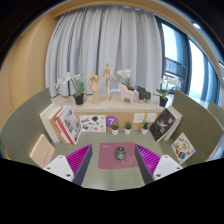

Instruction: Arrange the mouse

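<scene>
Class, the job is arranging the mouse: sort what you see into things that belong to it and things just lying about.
Belongs to the job: mouse on its mat, between the open fingers.

Lying about: books, small potted plants, wooden mannequin.

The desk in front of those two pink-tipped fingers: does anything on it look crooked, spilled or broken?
Nothing stands out. The mouse sits squarely on its mouse pad, just ahead of the open gripper. The books lean on purpose, the small potted plants stand upright, and the table shows no spills.
</scene>
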Demonstrator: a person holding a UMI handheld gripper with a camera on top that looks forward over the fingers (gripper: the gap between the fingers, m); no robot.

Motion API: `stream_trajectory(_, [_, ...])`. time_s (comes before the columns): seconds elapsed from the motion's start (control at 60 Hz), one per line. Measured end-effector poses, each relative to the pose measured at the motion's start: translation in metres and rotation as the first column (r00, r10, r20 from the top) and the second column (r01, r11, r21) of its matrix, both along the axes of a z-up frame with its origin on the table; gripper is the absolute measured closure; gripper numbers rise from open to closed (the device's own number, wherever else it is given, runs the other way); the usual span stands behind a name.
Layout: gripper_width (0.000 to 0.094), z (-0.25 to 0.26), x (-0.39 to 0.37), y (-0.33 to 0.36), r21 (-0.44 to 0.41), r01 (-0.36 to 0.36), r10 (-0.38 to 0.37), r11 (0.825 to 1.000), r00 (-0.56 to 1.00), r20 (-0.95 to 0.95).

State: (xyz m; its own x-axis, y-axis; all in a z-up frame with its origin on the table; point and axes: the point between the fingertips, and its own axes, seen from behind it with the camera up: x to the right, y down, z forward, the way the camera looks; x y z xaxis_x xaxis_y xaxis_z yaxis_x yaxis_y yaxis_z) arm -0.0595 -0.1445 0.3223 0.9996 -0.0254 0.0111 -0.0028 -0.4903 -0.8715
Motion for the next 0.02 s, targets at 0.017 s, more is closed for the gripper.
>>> stream_trajectory(0.017, [0.0075, 0.0003, -0.0001, -0.0016, 0.001, 0.001, -0.001, 1.000, 1.000, -0.001])
